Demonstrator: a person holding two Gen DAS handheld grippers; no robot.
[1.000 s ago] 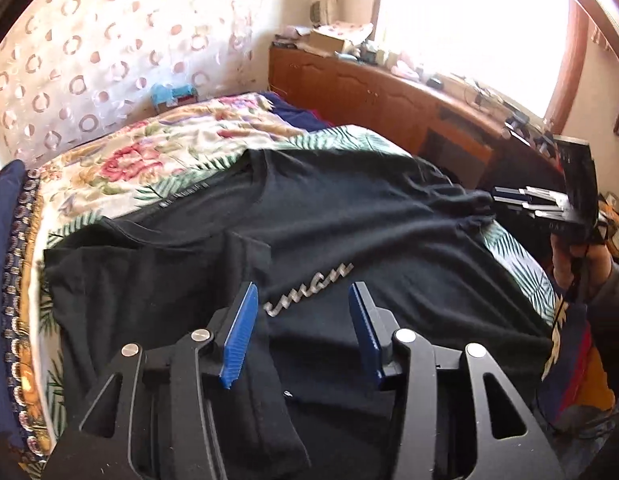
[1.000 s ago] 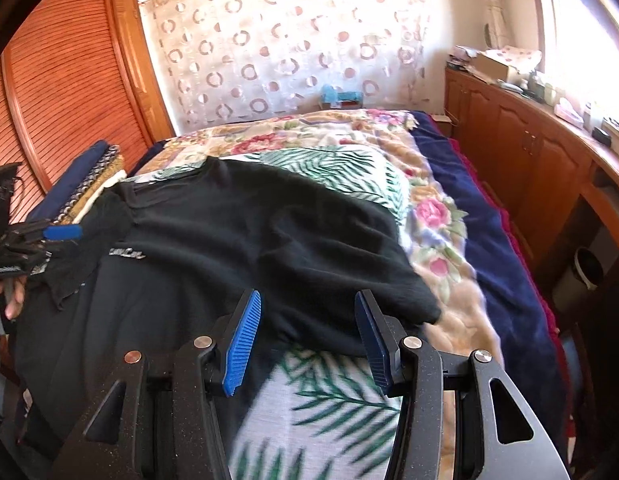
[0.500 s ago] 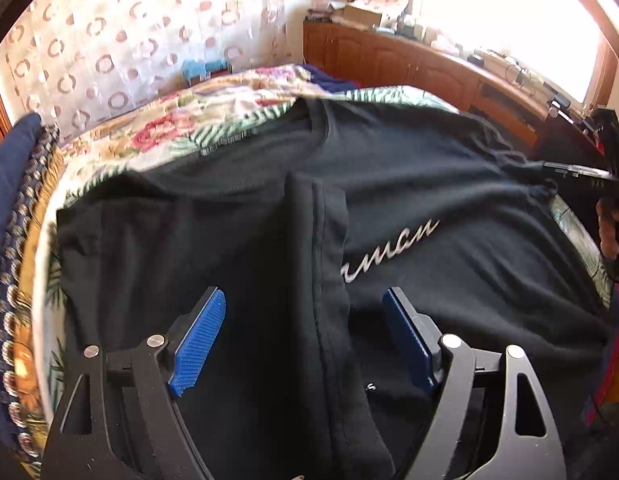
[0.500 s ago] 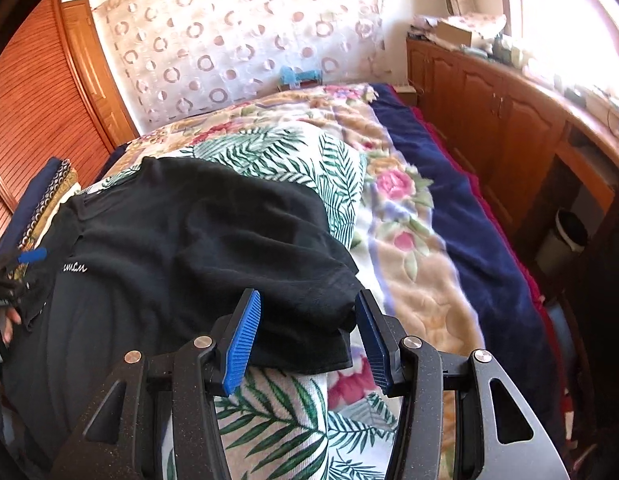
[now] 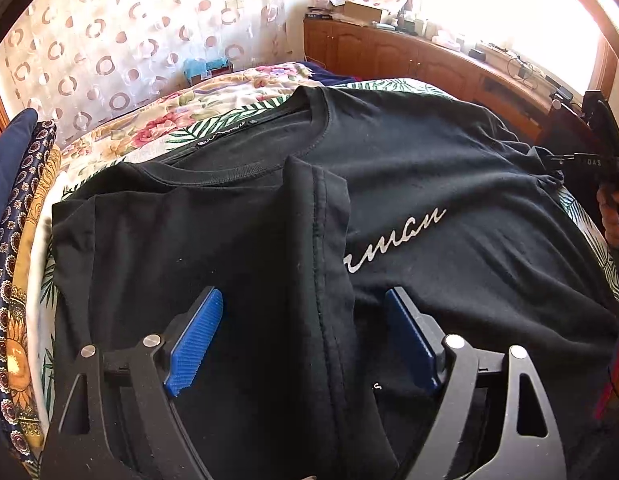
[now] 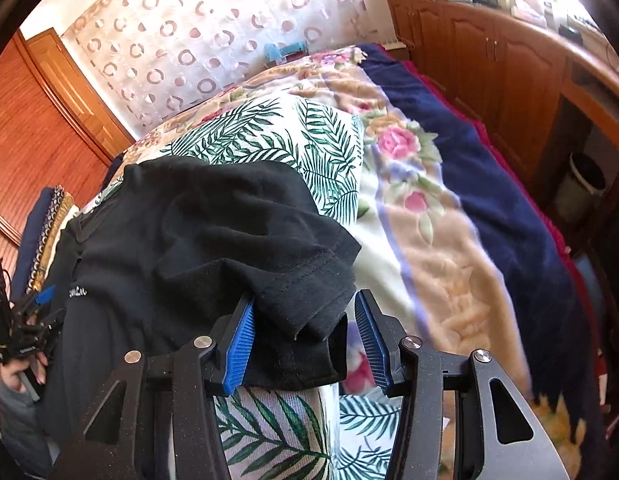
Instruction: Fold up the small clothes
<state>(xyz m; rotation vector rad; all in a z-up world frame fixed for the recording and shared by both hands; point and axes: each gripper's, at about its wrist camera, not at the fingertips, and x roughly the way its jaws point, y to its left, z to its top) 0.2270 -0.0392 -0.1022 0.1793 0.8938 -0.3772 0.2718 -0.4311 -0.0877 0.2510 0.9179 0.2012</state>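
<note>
The black shirt (image 5: 429, 184) lies chest-up across the bed (image 6: 429, 216), collar toward the far end. Its left side and sleeve (image 5: 309, 248) are already folded in over the chest, the hem running down the middle and covering the start of the silver lettering (image 5: 393, 240). The right sleeve (image 6: 305, 284) is not yet folded; it is bunched at the shirt's right edge, over the leaf-print sheet (image 6: 269, 132).

The step in hand looks like the second side fold. The left gripper (image 5: 301, 340) has just been opening: its blue pads stand wide apart on either side of the folded sleeve, pressing on nothing. The right gripper (image 6: 305, 336) has just been closing a little, with the sleeve's cuff between the jaws; the left pad (image 6: 241, 344) touches the cloth, the right pad stands clear, so it has no grip yet.

Next, I judge, the right jaws must shut on the cuff, then carry it left across the chest to meet the first fold, flat and without dragging the body.

Both grippers point steeply down at the bed. In the right view the person's hand (image 6: 21, 372) holds the left gripper at the shirt's near left edge.
</note>
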